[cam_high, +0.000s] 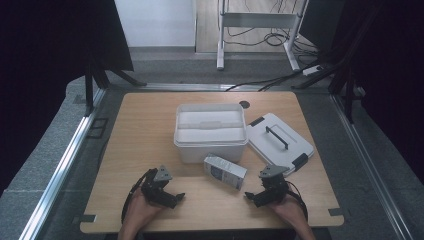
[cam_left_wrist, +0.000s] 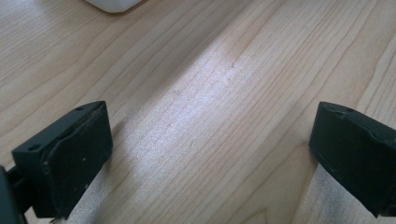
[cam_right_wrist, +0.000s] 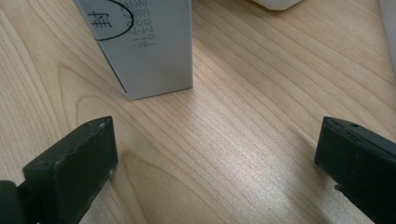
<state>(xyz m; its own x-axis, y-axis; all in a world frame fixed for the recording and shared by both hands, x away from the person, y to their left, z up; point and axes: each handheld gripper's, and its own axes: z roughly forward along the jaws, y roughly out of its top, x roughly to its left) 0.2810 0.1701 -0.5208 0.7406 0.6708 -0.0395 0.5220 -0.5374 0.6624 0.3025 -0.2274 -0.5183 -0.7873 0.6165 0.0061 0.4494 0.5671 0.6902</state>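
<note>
Carton (cam_high: 225, 171) betw. bin (cam_high: 210, 132), grippers; lid (cam_high: 280, 142) beside.

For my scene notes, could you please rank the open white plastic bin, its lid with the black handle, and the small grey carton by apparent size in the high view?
1. Open white plastic bin, largest.
2. Flat white lid with black handle, somewhat smaller.
3. Small grey carton, clearly smallest, though nearest the camera.

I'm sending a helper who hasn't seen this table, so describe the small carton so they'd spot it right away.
Start at the open white bin in the middle of the wooden table. Just in front of its near wall, the small carton lies on its side, between the left gripper and right gripper. Unlike the white bin and flat lid, it's grey with dark print.
</note>
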